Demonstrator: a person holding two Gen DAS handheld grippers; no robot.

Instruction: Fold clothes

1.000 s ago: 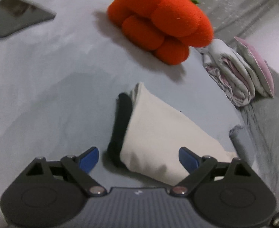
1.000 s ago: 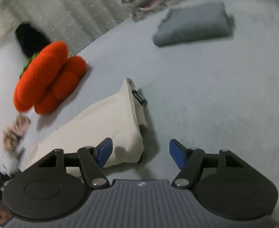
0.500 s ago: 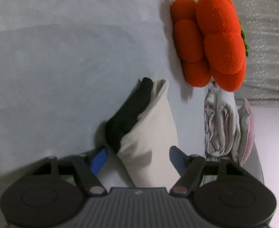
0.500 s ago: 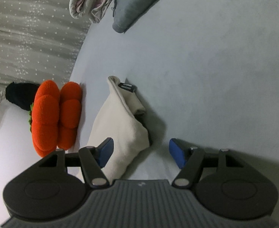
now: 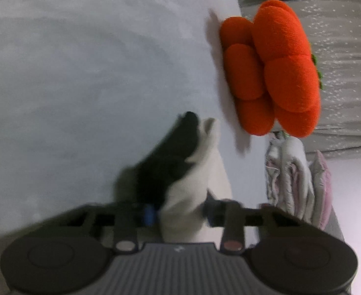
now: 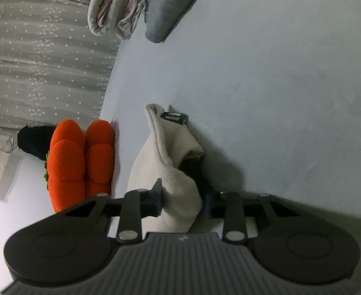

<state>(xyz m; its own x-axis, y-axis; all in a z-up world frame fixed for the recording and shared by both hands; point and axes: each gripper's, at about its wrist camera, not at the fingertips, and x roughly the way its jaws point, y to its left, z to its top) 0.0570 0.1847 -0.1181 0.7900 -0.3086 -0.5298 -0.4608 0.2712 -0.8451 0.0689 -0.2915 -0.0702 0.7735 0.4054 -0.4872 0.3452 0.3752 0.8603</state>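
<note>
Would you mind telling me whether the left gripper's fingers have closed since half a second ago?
Yes. The left gripper has closed inward on the cream garment, which fills the gap between its fingers.

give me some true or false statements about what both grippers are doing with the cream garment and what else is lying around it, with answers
1. The left gripper is shut on the cream garment. True.
2. The right gripper hangs open above bare bedding. False: it is also shut on the cream garment.
3. The orange plush cushion lies beside the garment, not on it. True.
4. The garment is cream all through. False: a black part shows at its open side.
5. A folded grey garment lies farther off, next to a bundle of pale pink and white cloth. True.
6. A black label sits near the garment's far tip. True.
</note>
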